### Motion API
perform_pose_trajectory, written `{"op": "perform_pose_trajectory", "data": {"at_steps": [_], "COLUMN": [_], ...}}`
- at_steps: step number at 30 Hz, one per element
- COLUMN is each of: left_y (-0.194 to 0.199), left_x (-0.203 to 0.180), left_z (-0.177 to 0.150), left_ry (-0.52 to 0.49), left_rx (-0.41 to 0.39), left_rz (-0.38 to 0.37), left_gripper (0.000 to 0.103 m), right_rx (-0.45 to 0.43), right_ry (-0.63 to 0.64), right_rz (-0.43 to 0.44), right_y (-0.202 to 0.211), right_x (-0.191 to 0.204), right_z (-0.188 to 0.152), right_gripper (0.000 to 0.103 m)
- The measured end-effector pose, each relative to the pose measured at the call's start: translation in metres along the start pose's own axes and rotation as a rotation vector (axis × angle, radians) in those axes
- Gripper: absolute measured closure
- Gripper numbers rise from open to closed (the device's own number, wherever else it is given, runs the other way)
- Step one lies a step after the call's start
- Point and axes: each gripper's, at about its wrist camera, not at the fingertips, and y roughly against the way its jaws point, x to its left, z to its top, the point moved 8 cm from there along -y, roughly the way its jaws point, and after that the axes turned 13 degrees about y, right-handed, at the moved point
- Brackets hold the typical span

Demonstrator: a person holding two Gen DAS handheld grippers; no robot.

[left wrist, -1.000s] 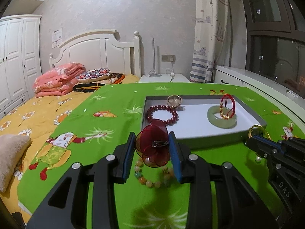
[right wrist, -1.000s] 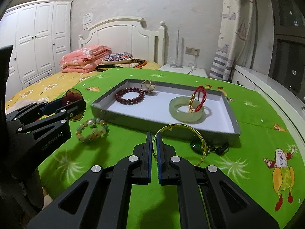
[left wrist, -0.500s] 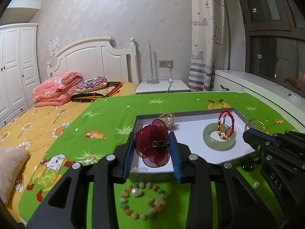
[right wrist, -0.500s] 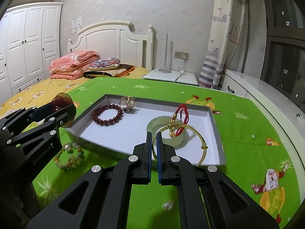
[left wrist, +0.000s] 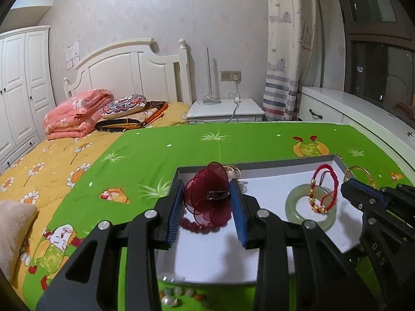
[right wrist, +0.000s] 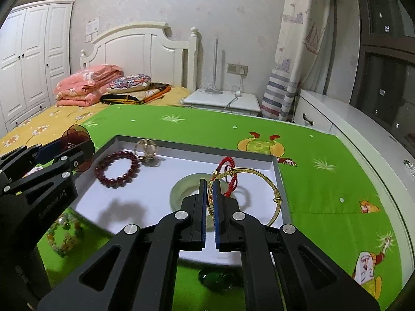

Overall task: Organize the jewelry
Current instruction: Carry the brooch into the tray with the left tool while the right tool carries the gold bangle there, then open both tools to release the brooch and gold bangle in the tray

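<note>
My left gripper (left wrist: pixel 207 204) is shut on a dark red flower hair clip (left wrist: pixel 208 194) and holds it above the left part of the grey tray (left wrist: pixel 285 172). My right gripper (right wrist: pixel 210 207) is shut on a gold bangle (right wrist: pixel 259 173) and holds it over the tray's (right wrist: pixel 194 146) right side. In the tray lie a dark red bead bracelet (right wrist: pixel 118 168), a gold ring piece (right wrist: pixel 145 149), and a pale green jade bangle (left wrist: pixel 311 211) with a red cord bracelet (left wrist: pixel 324 191) on it.
A multicoloured bead bracelet (right wrist: pixel 64 235) lies on the green sheet left of the tray. A dark green pendant (right wrist: pixel 215 280) lies on the sheet before the tray. A pillow (left wrist: pixel 13 233) is at far left. Headboard, nightstand and cabinet stand behind.
Both grippers have moved forward over the tray, the left with the flower clip, the right with the gold bangle. The bead bracelet on the sheet now lies behind them.
</note>
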Motion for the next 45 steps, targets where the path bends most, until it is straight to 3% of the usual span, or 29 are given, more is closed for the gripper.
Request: {"op": "perform_pose_trajectory", "data": {"at_steps": [14,16,17,18,22,24,25,26,28,33,36,45], "left_y": [-0.038,-0.038,-0.036,-0.035,-0.032,-0.031,-0.030,-0.029,-0.028,-0.013,-0.001,0.030], "left_x": [-0.017,-0.017,-0.016,-0.015,-0.013,-0.013,-0.012,-0.011,-0.011,-0.002,0.005,0.020], "left_z": [-0.005,-0.006,-0.007,-0.006,-0.004,-0.003,-0.003,-0.003,-0.003,-0.003,-0.007,-0.026], "left_ry": [-0.047,-0.046,-0.044,-0.038,-0.038,-0.034,-0.031,-0.030,-0.031,-0.037,-0.057,-0.075], "left_rx": [0.055,0.058,0.056,0.045,0.041,0.031,0.025,0.022,0.023,-0.017,-0.051,-0.048], "left_rz": [0.038,0.038,0.039,0.043,0.038,0.043,0.045,0.046,0.046,0.057,0.064,0.042], "left_gripper": [0.068,0.059,0.044,0.038,0.037,0.025,0.023,0.022,0.022,0.008,0.007,0.007], "right_rx": [0.116,0.134,0.139,0.142,0.141,0.141,0.142,0.140,0.122,0.097,0.081,0.052], "right_ry": [-0.065,-0.077,-0.085,-0.087,-0.087,-0.087,-0.088,-0.089,-0.089,-0.073,-0.082,-0.096], "right_rz": [0.012,0.017,0.018,0.017,0.008,0.005,0.004,0.006,0.012,0.017,0.039,0.050], "right_y": [-0.043,-0.047,-0.048,-0.048,-0.047,-0.047,-0.046,-0.046,-0.043,-0.028,-0.016,0.017], "right_x": [-0.019,-0.022,-0.023,-0.023,-0.025,-0.026,-0.026,-0.025,-0.024,-0.018,-0.015,-0.006], "right_z": [-0.013,-0.016,-0.017,-0.017,-0.018,-0.017,-0.017,-0.018,-0.017,-0.016,-0.022,-0.039], "right_gripper": [0.097,0.097,0.096,0.095,0.092,0.090,0.085,0.070,0.058,0.058,0.058,0.056]}}
